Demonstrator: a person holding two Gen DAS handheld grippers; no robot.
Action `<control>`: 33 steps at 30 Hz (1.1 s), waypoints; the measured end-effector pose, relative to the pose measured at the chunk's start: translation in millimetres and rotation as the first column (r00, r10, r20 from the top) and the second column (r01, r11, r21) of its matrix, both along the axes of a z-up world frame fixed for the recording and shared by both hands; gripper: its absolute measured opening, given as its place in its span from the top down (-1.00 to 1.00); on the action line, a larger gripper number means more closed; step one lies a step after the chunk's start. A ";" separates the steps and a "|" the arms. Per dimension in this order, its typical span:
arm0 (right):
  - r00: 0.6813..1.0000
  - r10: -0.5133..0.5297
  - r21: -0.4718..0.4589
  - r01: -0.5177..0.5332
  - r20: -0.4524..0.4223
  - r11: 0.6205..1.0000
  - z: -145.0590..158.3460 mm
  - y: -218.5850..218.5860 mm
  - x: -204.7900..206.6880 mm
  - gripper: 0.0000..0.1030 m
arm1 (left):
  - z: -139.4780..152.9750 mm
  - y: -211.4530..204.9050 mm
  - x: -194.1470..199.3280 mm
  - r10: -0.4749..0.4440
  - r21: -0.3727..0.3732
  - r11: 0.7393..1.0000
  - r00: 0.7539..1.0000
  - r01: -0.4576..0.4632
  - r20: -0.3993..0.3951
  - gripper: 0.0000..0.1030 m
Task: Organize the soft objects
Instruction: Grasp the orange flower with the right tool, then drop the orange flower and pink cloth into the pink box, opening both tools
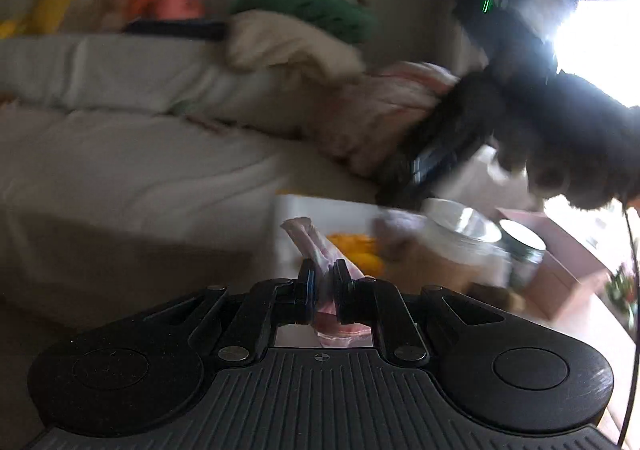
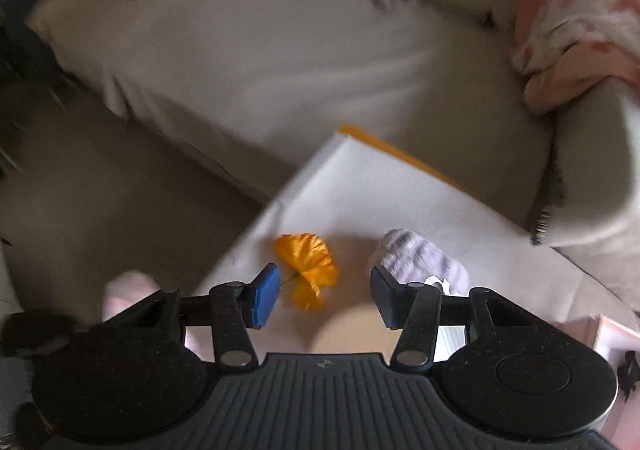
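Note:
My left gripper (image 1: 323, 273) is shut on a pink striped sock (image 1: 310, 242) and holds it above the white table (image 1: 308, 210). My right gripper (image 2: 324, 286) is open and empty, low over the table (image 2: 360, 186). An orange fabric flower (image 2: 308, 266) lies between its fingers, nearer the left pad. A lavender ribbed sock (image 2: 420, 256) lies by the right finger. The flower (image 1: 360, 250) and the lavender sock (image 1: 394, 228) also show in the left wrist view. The right gripper's dark body (image 1: 460, 130) shows blurred there.
A grey sofa (image 2: 260, 50) runs behind the table, with a pink floral cloth (image 2: 580, 30) on its arm. Green and beige cushions (image 1: 304, 10) lie on the sofa back. Two glass jars (image 1: 464, 238) and a pink box (image 1: 560, 262) stand on the table's right.

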State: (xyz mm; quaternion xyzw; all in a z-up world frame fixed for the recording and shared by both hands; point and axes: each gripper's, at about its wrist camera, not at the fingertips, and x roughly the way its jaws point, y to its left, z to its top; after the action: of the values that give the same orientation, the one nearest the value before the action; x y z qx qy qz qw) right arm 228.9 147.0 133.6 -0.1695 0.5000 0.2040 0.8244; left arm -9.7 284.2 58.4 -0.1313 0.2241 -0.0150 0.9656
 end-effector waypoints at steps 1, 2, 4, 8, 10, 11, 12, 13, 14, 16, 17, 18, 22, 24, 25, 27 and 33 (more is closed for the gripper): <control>0.999 -0.019 -0.036 0.018 -0.031 0.999 -12.7 11.0 12.4 0.03 | -4.6 7.9 1.2 0.015 -0.023 1.000 1.000 -0.015 -0.008 0.76; 0.998 -0.037 -0.068 0.033 -0.055 0.997 -24.3 19.9 21.8 0.03 | -9.4 14.9 0.8 0.025 -0.045 0.999 1.000 -0.026 -0.014 0.76; 0.995 -0.044 -0.123 0.033 -0.087 0.992 -45.4 36.9 34.5 0.03 | -19.6 24.0 0.4 0.042 -0.080 0.996 0.999 -0.044 -0.033 0.76; 0.991 -0.031 -0.181 0.008 -0.128 0.984 -70.2 56.5 44.6 0.07 | -35.1 38.7 1.6 0.062 -0.109 0.992 0.995 -0.070 -0.075 0.76; 0.989 -0.038 -0.183 0.012 -0.140 0.983 -73.1 56.4 43.8 0.35 | -35.0 47.6 -1.5 0.077 -0.118 0.989 0.994 -0.086 -0.084 0.76; 0.988 -0.037 -0.171 0.011 -0.147 0.985 -72.4 54.9 42.6 0.63 | -34.1 50.4 -1.4 0.087 -0.124 0.988 0.993 -0.097 -0.083 0.76; 0.988 -0.027 -0.148 0.005 -0.152 0.989 -68.4 52.1 38.6 0.76 | -32.7 53.1 -1.1 0.098 -0.129 0.986 0.992 -0.108 -0.079 0.76; 0.990 -0.014 -0.130 -0.004 -0.141 0.991 -62.4 48.5 32.7 0.89 | -27.7 55.2 -1.5 0.117 -0.129 0.984 0.991 -0.125 -0.068 0.76; 0.993 0.004 -0.112 -0.017 -0.115 0.994 -52.0 44.5 26.4 0.89 | -22.5 55.9 -0.9 0.136 -0.124 0.982 0.989 -0.142 -0.054 0.76; 0.998 0.047 -0.054 -0.050 -0.047 0.997 -25.3 30.2 8.8 0.90 | -5.6 56.8 0.3 0.157 -0.115 0.981 0.987 -0.158 -0.014 0.76; 0.998 0.060 -0.023 -0.060 -0.017 0.998 -11.1 23.2 1.1 0.90 | 4.3 55.4 1.3 0.162 -0.108 0.981 0.987 -0.160 0.009 0.76; 0.998 0.066 0.014 -0.066 0.011 0.998 6.0 12.3 -7.9 0.90 | 14.8 52.4 2.6 0.163 -0.100 0.982 0.986 -0.159 0.031 0.76; 0.984 0.029 0.147 -0.055 0.176 0.988 74.7 -51.7 -45.2 0.90 | 65.9 15.4 20.6 0.093 -0.025 0.996 0.987 -0.091 0.133 0.76; 0.965 -0.011 0.198 -0.042 0.260 0.979 101.2 -93.1 -65.5 0.90 | 91.6 -17.9 35.5 0.021 0.018 1.000 0.984 -0.024 0.178 0.76; 0.952 -0.045 0.228 -0.027 0.304 0.973 114.1 -121.5 -78.1 0.90 | 100.7 -34.2 43.8 -0.020 0.035 0.999 0.982 0.013 0.190 0.76; 0.927 -0.115 0.280 0.011 0.357 0.960 127.4 -173.6 -95.8 0.90 | 115.7 -74.1 64.4 -0.122 0.050 0.992 0.971 0.114 0.208 0.76; 0.797 -0.347 0.365 0.172 0.495 0.915 120.6 -333.0 -148.6 0.90 | 112.4 -211.6 152.7 -0.442 -0.054 0.891 0.888 0.451 0.127 0.67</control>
State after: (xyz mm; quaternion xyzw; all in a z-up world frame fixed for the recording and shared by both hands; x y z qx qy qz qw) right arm 80.3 -186.0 254.2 -0.0219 0.2235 0.1038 0.9689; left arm 143.0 72.7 170.8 -0.1147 0.1935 -0.2531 0.9409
